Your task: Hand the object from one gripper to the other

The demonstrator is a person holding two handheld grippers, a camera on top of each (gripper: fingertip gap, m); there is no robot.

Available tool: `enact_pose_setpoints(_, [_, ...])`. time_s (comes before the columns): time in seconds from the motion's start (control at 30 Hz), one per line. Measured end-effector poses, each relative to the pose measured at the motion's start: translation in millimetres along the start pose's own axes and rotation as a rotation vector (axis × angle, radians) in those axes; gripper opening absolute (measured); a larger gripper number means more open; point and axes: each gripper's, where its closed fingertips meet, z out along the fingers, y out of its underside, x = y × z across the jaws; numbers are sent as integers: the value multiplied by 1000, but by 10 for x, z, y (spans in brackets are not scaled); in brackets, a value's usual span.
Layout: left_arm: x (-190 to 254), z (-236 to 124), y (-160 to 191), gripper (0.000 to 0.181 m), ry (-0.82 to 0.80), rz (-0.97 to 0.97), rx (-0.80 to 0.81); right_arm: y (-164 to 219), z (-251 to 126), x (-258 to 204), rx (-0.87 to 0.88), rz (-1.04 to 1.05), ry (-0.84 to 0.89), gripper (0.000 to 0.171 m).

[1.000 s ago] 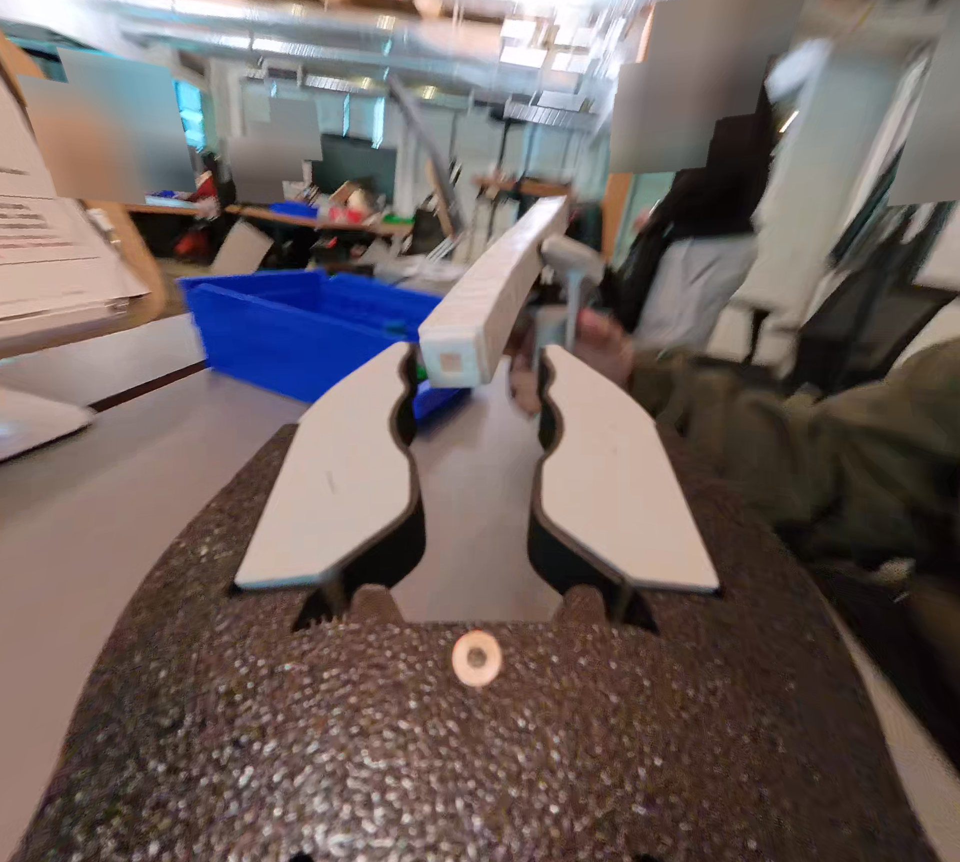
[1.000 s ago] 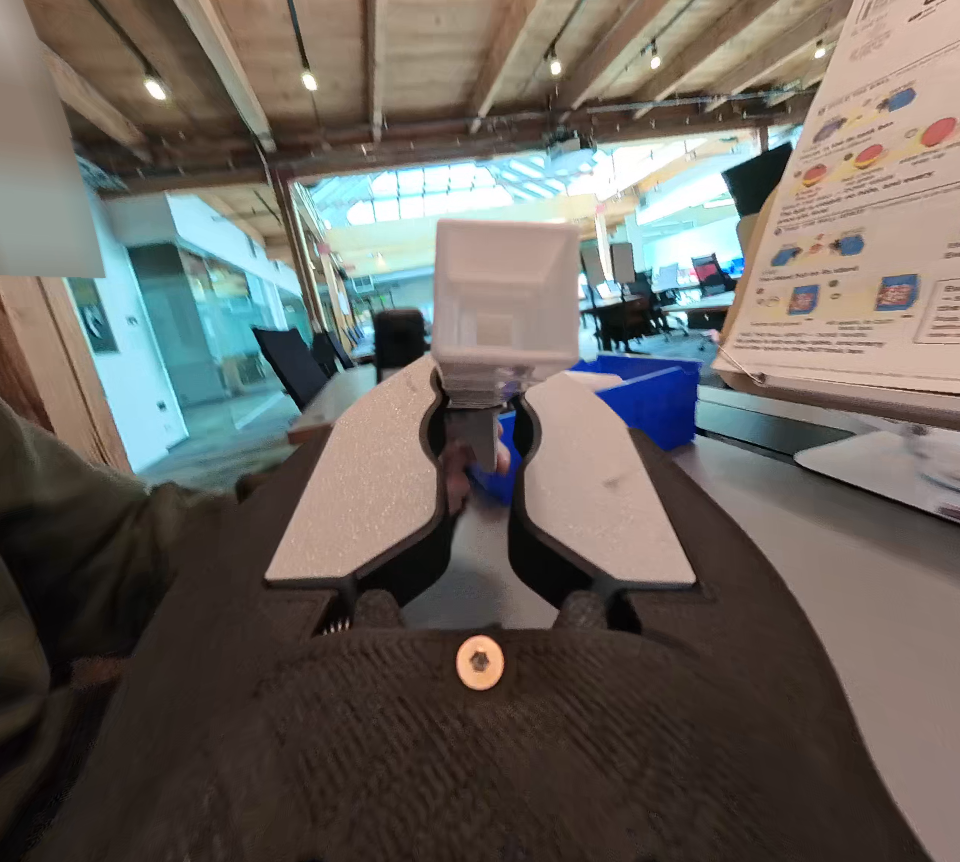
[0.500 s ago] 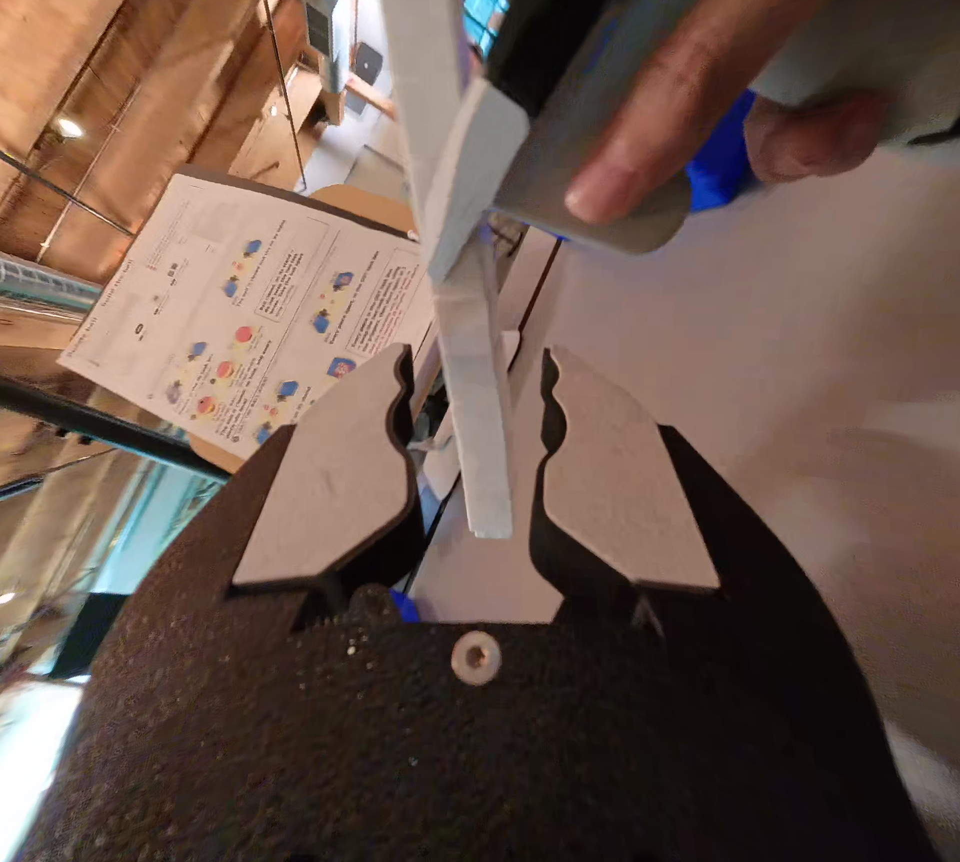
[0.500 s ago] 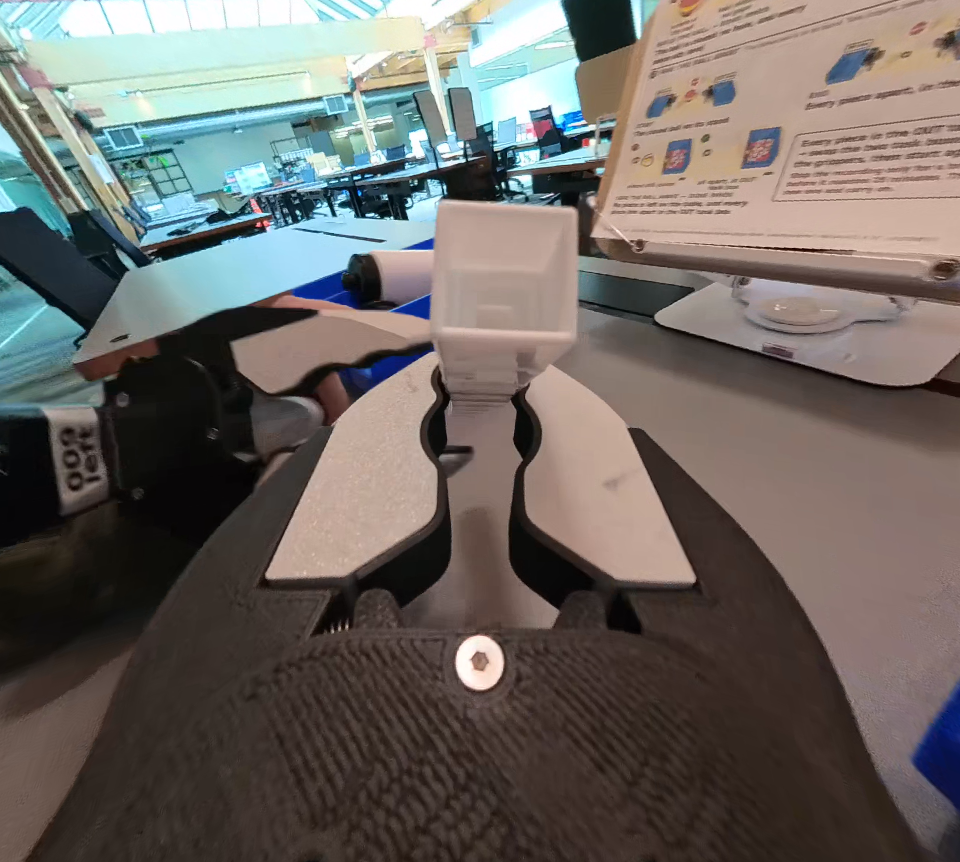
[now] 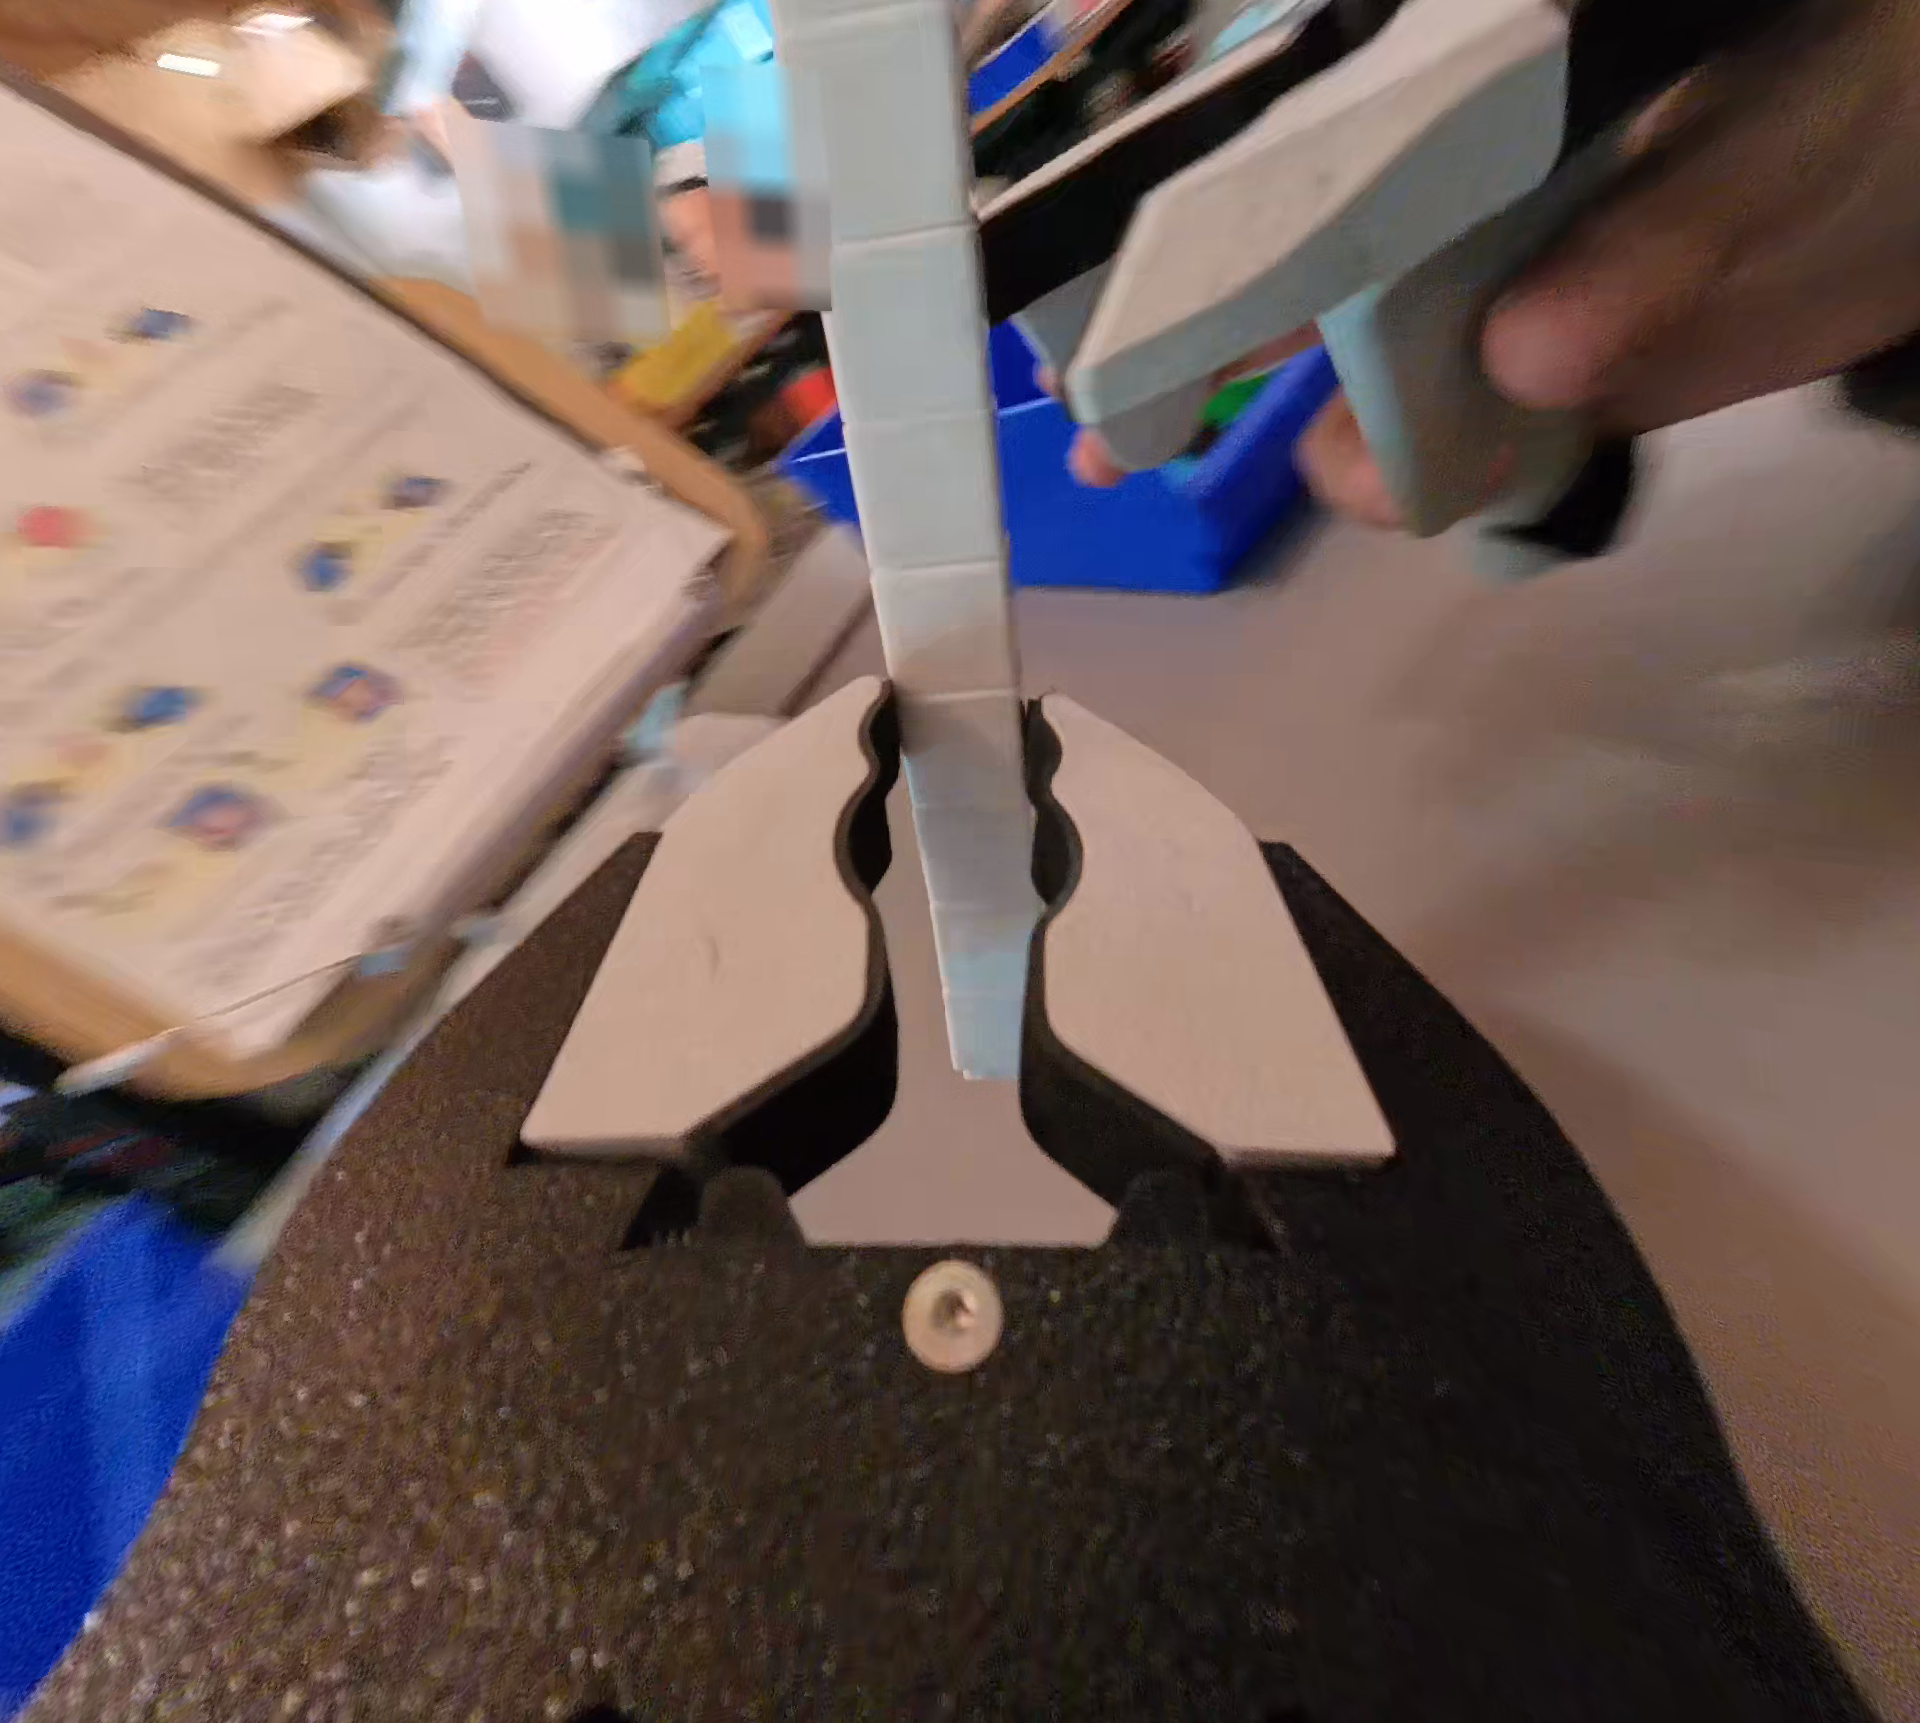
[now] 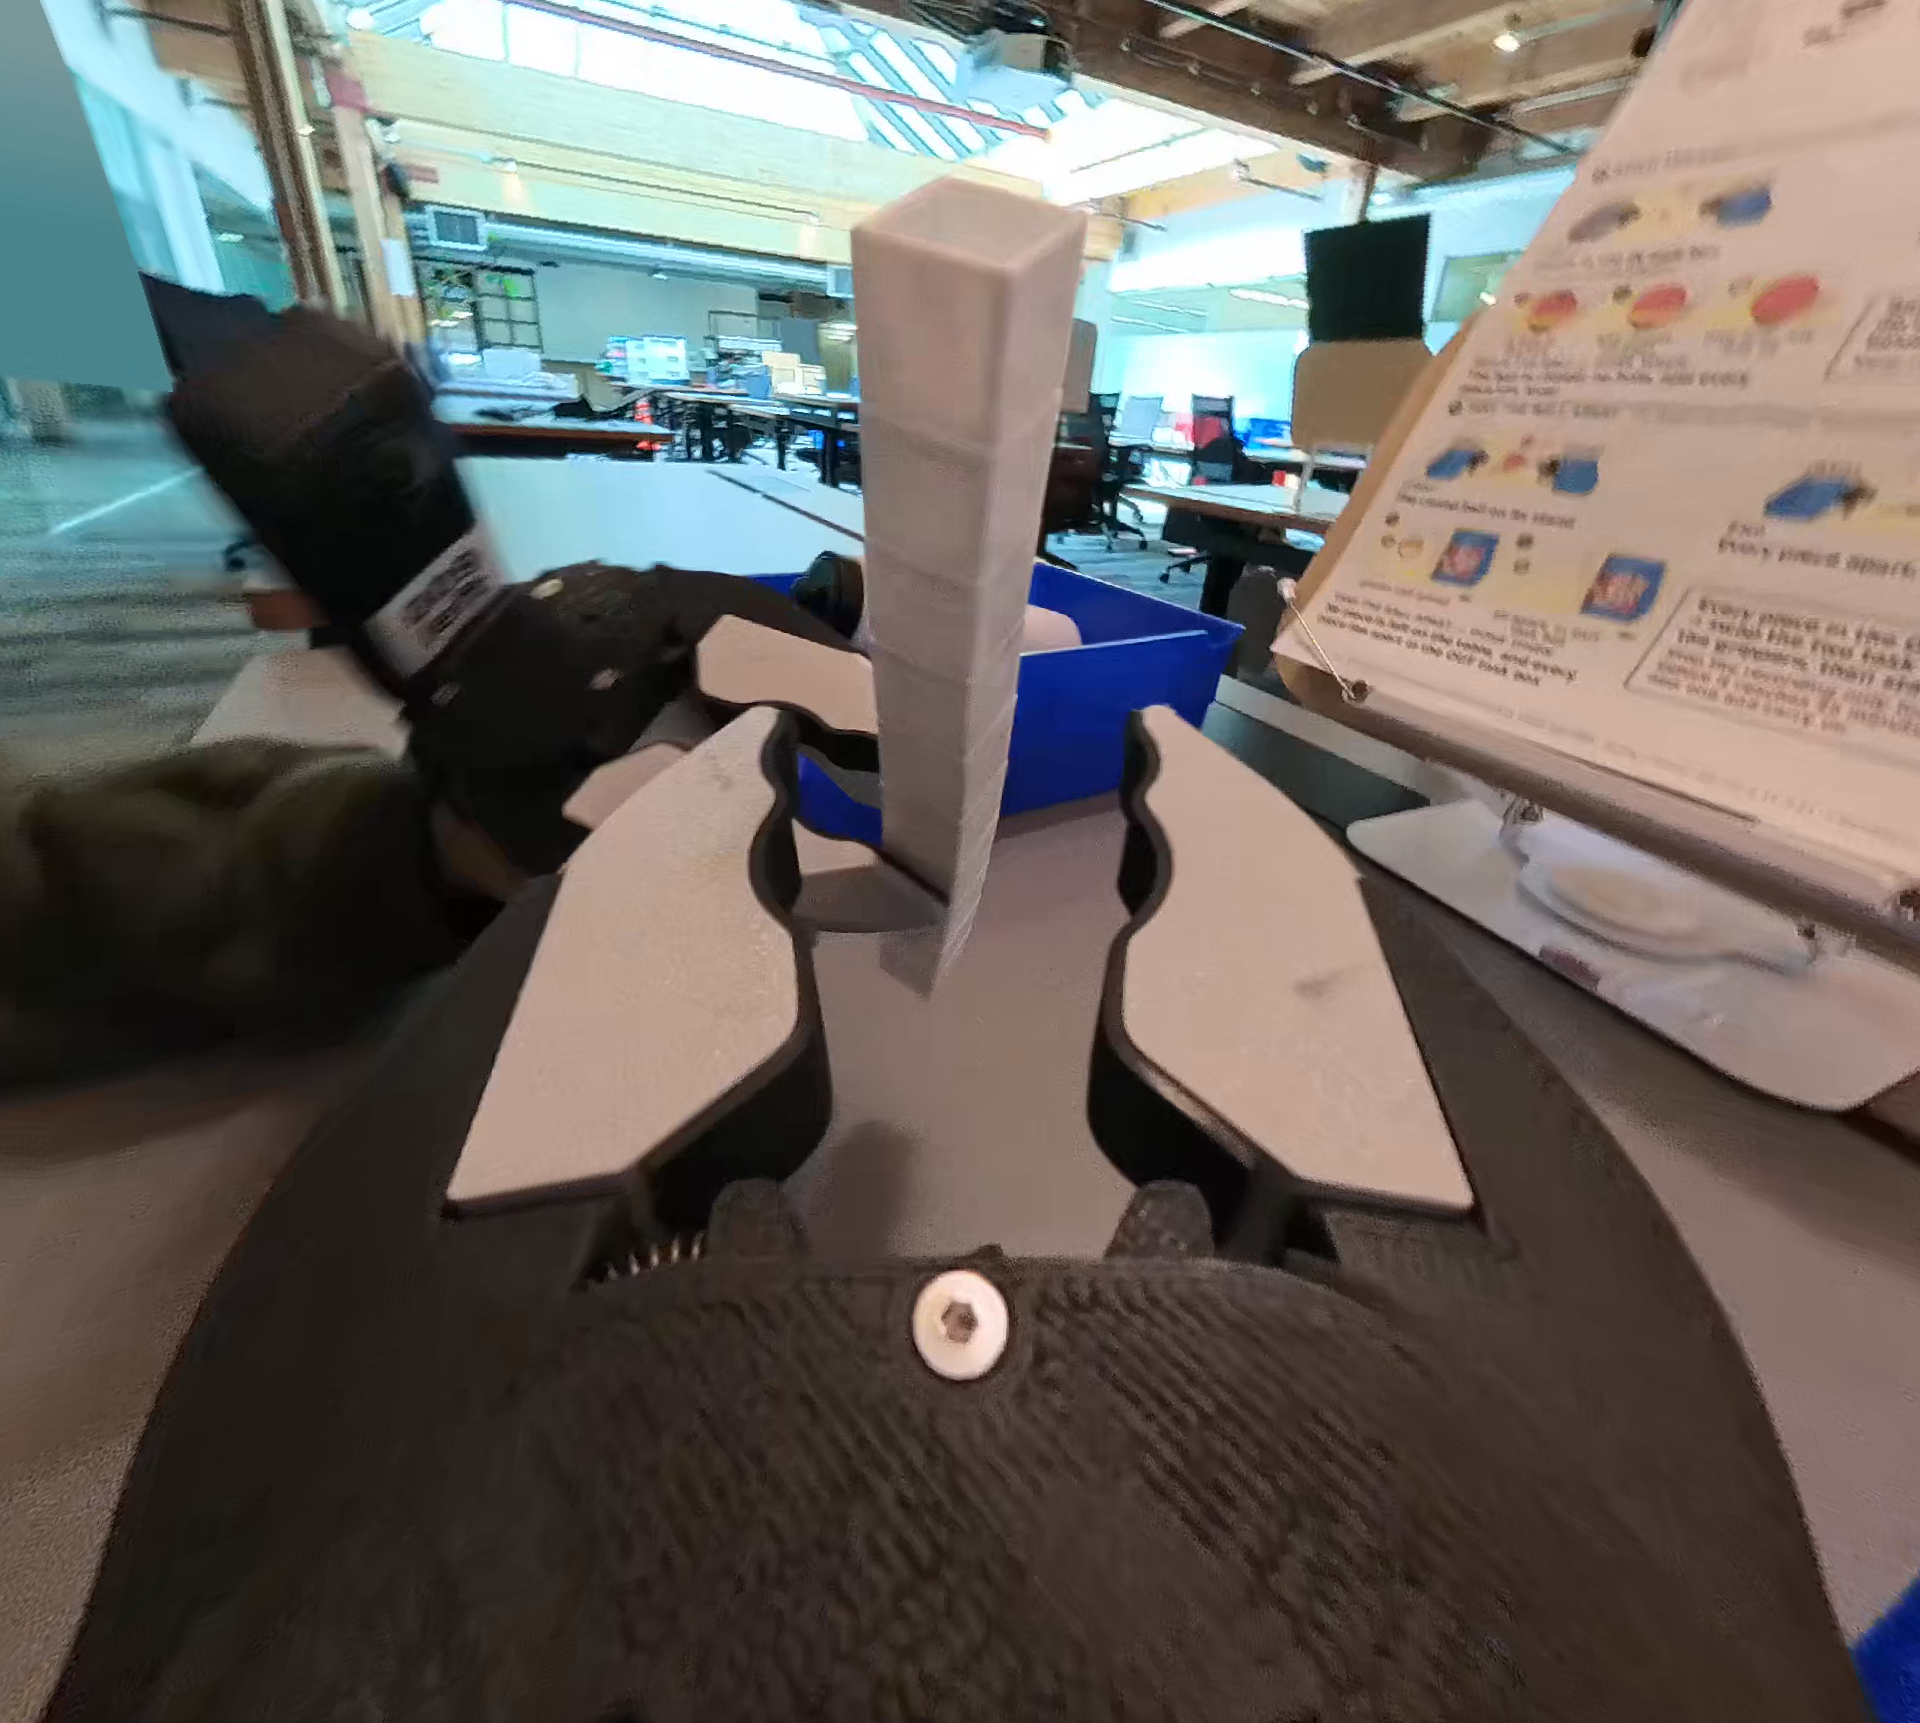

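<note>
Whereas half a second ago the right gripper (image 6: 961, 738) pinched the white square bar (image 5: 940, 530) and the left gripper (image 5: 961, 717) stood apart around it, now the left's fingers clamp its lower end and the right's are spread wide, clear of it. Long, hollow and ringed with faint seams, the bar stands toward twelve o'clock, with the blue bin (image 6: 1122, 665) behind it.

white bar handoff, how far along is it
Done: the left gripper is shut on the white bar, and the right gripper has its jaws wide open with the bar standing free between them. In hand: the release. Left: drawing the right gripper clear of the bar.
</note>
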Motion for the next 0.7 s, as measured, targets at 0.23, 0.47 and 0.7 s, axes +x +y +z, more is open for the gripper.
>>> enact_pose_setpoints(0.23, [445,-507,-320,23,725,-396,254,-312,-169,-261,132,127,-258,69])
enact_pose_setpoints(0.47, [698,-647,-392,23,946,-459,287,-309,-22,-630,117,284,-425,52])
enact_pose_setpoints(0.7, [810,-789,-531,22,1114,-551,360,-303,-138,-934,135,202,-602,30])
